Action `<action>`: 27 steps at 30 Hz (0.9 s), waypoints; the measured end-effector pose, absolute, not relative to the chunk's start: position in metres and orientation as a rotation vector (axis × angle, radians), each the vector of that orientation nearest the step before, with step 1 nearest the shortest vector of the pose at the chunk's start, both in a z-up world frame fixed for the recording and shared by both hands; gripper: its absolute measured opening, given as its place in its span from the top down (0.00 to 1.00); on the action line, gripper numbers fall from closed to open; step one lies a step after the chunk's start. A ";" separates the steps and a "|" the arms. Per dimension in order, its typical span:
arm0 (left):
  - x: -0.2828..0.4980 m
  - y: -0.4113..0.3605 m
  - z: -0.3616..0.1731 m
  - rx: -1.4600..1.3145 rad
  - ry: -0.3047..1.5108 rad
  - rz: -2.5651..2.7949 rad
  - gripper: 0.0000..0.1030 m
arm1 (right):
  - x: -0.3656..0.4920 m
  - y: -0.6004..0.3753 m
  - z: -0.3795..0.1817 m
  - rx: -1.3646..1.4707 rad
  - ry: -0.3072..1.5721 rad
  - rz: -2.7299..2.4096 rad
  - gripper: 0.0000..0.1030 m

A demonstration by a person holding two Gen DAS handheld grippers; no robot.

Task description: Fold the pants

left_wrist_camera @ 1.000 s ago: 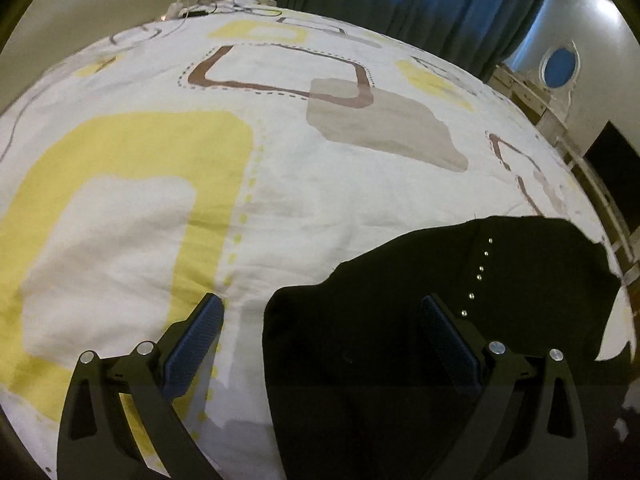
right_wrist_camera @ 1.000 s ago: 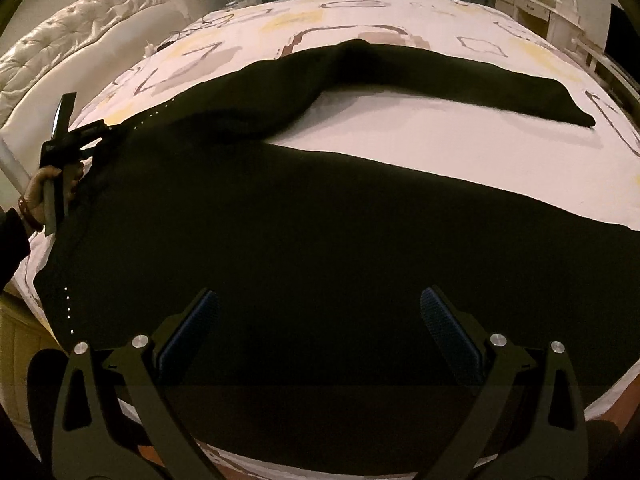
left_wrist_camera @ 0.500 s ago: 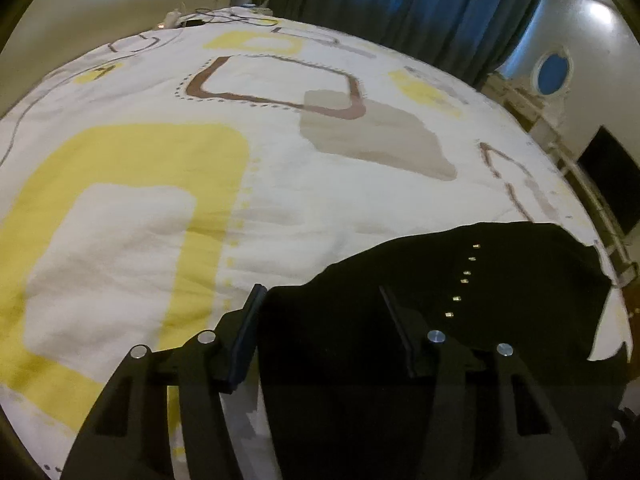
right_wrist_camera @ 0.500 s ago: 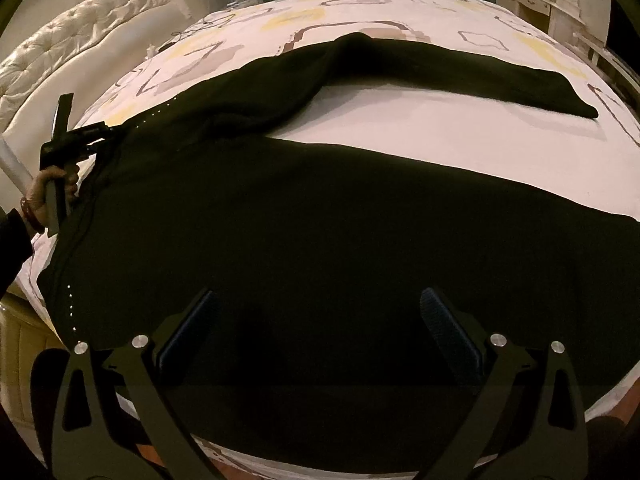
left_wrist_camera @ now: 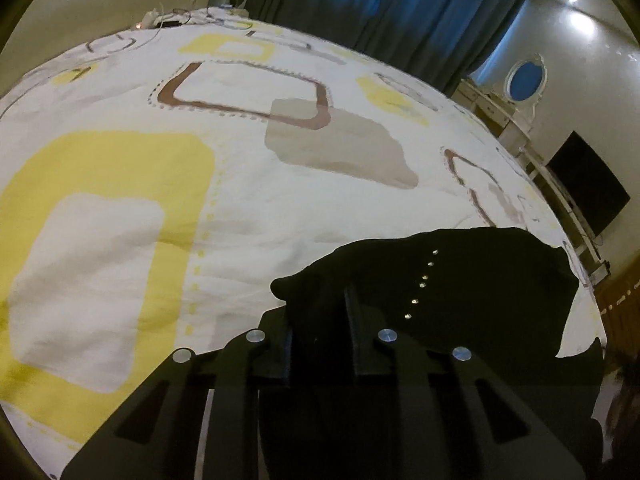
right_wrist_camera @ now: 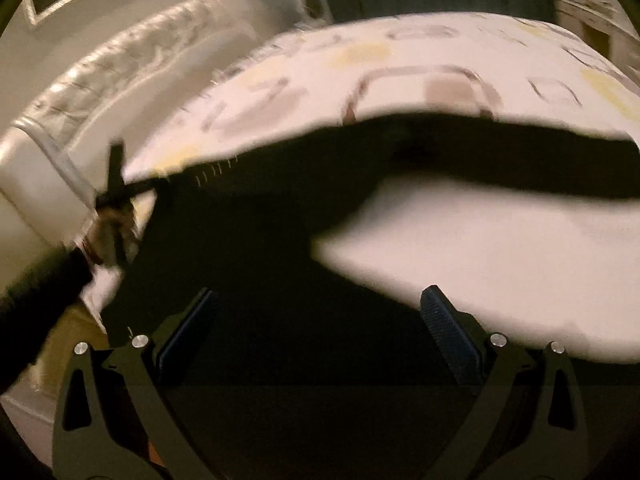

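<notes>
Left wrist view: the left claw (left_wrist_camera: 316, 312) has its jaws closing on a corner of the black pants (left_wrist_camera: 460, 300), with the dark cloth bunched between the two fingers; whether the pads already press it is hard to tell, since fabric and fingers are both black, but the gap is narrow and filled with cloth. The pants lie on the bed (left_wrist_camera: 240, 200), at its near right part in this view, over a white cover printed with yellow, brown and beige rounded squares. One row of small shiny studs (left_wrist_camera: 422, 278) runs across the fabric; six can be counted. Behind the bed hang dark blue curtains (left_wrist_camera: 380, 4), and to the right stands one oval mirror (left_wrist_camera: 524, 80) beside one dark screen (left_wrist_camera: 588, 188).

Right wrist view, blurred: the right claw (right_wrist_camera: 320, 332) stands wide open with nothing between its fingers, hovering above the pants (right_wrist_camera: 260, 240). Two legs spread apart across the bed (right_wrist_camera: 500, 248), one running toward the far right and the other passing under the claw. At the left edge one hand (right_wrist_camera: 110, 220) with a dark sleeve (right_wrist_camera: 36, 296) holds the left claw (right_wrist_camera: 168, 184) at the waist corner of the pants. One pale padded headboard (right_wrist_camera: 120, 64) rises behind the bed on the left. No container shows in either view.
</notes>
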State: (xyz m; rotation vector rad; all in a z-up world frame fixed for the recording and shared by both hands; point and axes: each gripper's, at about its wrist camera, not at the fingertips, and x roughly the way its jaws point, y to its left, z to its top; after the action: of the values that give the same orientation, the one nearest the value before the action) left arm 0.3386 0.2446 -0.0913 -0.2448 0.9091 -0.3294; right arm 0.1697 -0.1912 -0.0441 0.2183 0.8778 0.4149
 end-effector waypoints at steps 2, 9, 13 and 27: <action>0.340 0.240 -0.095 -0.204 0.922 -0.316 0.80 | 0.207 -0.202 -0.027 0.187 0.849 0.440 0.02; 0.343 0.247 -0.104 -0.261 0.918 -0.322 0.79 | 0.375 -0.219 -0.022 -0.016 0.985 0.481 0.02; 0.347 0.249 -0.106 -0.276 0.928 -0.332 0.78 | 0.436 -0.196 -0.060 -0.266 1.094 0.481 0.02; 0.371 0.235 -0.106 -0.214 0.966 -0.350 0.59 | 0.468 -0.172 -0.108 -0.433 1.272 0.564 0.64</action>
State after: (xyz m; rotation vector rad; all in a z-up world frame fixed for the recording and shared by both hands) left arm 0.3705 0.2347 -0.1058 -0.2136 0.9658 -0.3499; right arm 0.4676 -0.1725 -0.1079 -0.4333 1.2716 0.5635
